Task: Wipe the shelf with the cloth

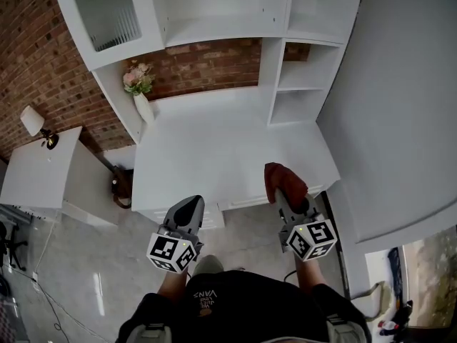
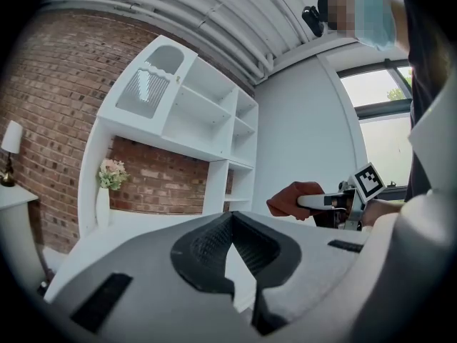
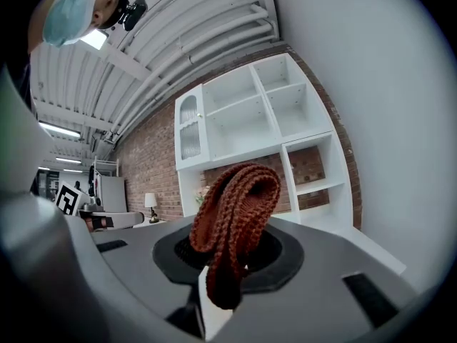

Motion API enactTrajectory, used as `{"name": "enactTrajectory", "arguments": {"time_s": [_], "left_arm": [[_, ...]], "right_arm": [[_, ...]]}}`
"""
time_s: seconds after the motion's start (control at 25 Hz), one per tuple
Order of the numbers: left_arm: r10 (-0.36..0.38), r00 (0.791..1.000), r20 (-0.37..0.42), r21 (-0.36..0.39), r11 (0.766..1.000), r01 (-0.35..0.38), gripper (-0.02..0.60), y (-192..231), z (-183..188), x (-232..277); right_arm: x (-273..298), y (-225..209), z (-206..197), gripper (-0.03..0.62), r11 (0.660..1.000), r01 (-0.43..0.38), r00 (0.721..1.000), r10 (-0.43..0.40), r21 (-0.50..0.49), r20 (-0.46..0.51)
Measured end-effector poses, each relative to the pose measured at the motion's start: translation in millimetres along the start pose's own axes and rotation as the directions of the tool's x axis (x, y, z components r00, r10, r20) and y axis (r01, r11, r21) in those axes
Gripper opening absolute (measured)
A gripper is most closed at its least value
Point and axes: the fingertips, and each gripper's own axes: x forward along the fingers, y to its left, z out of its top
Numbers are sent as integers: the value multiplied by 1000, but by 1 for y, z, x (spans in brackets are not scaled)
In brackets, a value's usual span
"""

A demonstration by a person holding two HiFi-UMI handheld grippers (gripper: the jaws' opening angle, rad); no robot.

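A white shelf unit with a broad lower surface stands against a brick wall in the head view. A rust-red knitted cloth hangs folded from my right gripper, which is shut on it just above the front right corner of that surface. In the right gripper view the cloth loops up out of the shut jaws of the right gripper. My left gripper is shut and holds nothing, off the front edge of the surface. The left gripper view shows the left gripper with the cloth off to its right.
A white vase of pink flowers stands at the back left of the lower surface. Small cubbies rise at its right, next to a grey wall. A low white side table with a lamp stands left.
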Motion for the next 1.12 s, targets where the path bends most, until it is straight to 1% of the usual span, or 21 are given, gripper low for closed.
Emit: {"name": "enactTrajectory", "arguments": {"time_s": [0.16,0.48,0.72,0.88,1.12], "left_arm": [[14,1000,3,2,1000,-14,6,8,2,12],[-30,999,22,6,1000,29,6,45,13,49],[-67,997,35,21,998,66,6,89,34,92],[-83,996,35,21,996,82,6,120,42,112],[-93,995,37,15,996,92,6,172,51,130]], "right_arm": [[19,-5,2,89,1000,-30,1000,30,-1,3],[70,-4,28,89,998,-29,999,31,-53,40],[132,-5,51,89,997,-26,997,31,-78,65],[176,-2,63,89,995,-29,996,36,-92,81],[245,13,96,89,986,-49,990,69,-157,120]]}}
